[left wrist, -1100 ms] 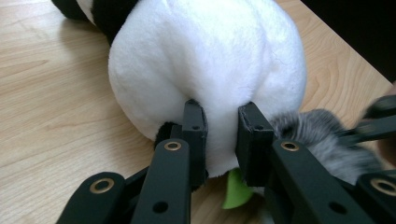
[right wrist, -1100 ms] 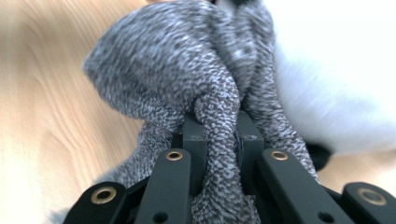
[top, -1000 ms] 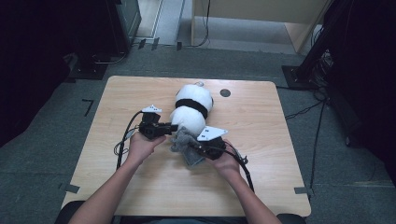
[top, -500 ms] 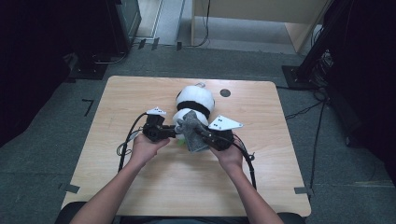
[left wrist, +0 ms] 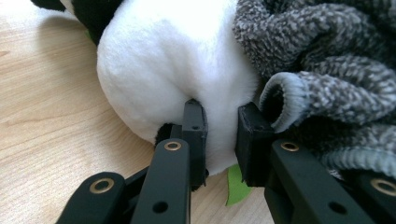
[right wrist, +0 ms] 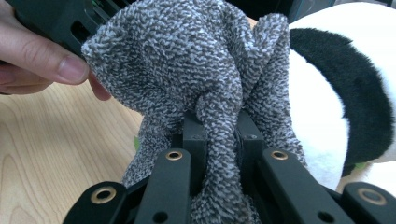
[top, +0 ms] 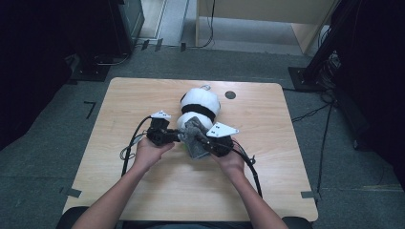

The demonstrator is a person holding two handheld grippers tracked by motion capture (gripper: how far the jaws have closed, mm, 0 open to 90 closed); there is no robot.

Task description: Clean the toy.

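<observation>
A white plush toy (top: 200, 101) with a black band lies on the wooden table (top: 138, 95). My left gripper (top: 177, 138) comes at its near end from the left. In the left gripper view my left gripper (left wrist: 219, 122) is shut on a fold of the white plush (left wrist: 163, 60). A grey knitted cloth (top: 193, 142) is bunched against that same end of the toy. My right gripper (right wrist: 219, 127) is shut on a twisted fold of the grey cloth (right wrist: 187, 56). In the high view my right gripper (top: 201, 141) points left toward the other gripper.
A dark round hole (top: 230, 94) marks the table's far side, right of the toy. Black cables (top: 129, 148) trail from both grippers across the wood. A green scrap (left wrist: 236, 186) peeks out under the plush. The left hand's fingers (right wrist: 42, 60) sit close to the cloth.
The right gripper has carried the grey cloth a little farther from the table's near edge, up against the toy's end. The left gripper has kept its hold on the plush.
</observation>
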